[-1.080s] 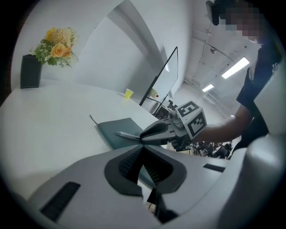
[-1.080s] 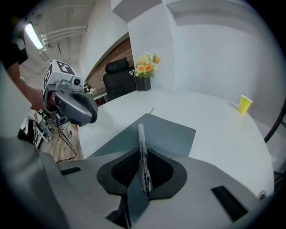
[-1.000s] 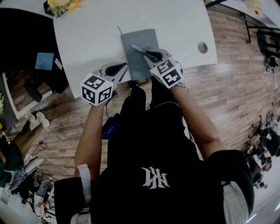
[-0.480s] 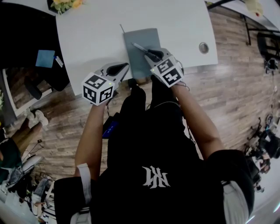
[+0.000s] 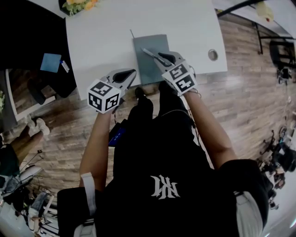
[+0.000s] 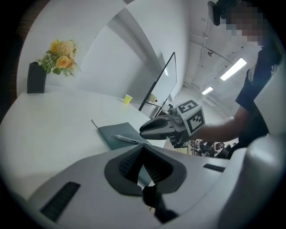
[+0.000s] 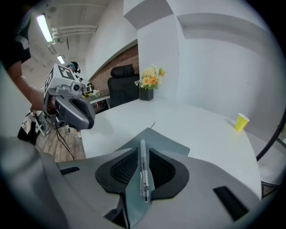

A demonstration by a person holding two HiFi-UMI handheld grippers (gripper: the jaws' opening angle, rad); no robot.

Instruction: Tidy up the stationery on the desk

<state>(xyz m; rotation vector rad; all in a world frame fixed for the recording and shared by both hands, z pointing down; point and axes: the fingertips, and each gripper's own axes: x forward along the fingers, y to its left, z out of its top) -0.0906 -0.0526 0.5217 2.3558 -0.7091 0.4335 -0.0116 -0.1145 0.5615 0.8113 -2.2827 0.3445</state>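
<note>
The pen [image 7: 143,172] is judged light, thin and stiff, w/ a smooth barrel that is likely to roll or slip. It is best taken across the barrel at approx. mid-length, w/ the pads square to it. It lies on the notebook [image 7: 169,142], and its tip is pointed toward the desk's far edge. The notebook [image 5: 149,44] is seen flat at the near edge of the desk [image 5: 101,32], about mid-way along. It is judged thin and a bit flexible, so it is hard to get under. A hold is best sought at the side that reaches the near edge, where a jaw can be slid beneath.

The right gripper [image 7: 143,152] is held over the notebook w/ its jaws apart. The pen is seen btwn the pads, w/ a gap at each side, so it is not clamped. The left gripper [image 6: 142,154] is closed on nothing and is held at the near edge, left of the notebook.

Vs. the earlier frames, the right gripper's jaws have just been opening. The pen is still btwn them but is no longer pinched. Pen and notebook are found in the same spot on the desk, and the left gripper [image 5: 131,72] is little changed. The flowers [image 5: 76,4] at the far left corner are untouched.
</note>
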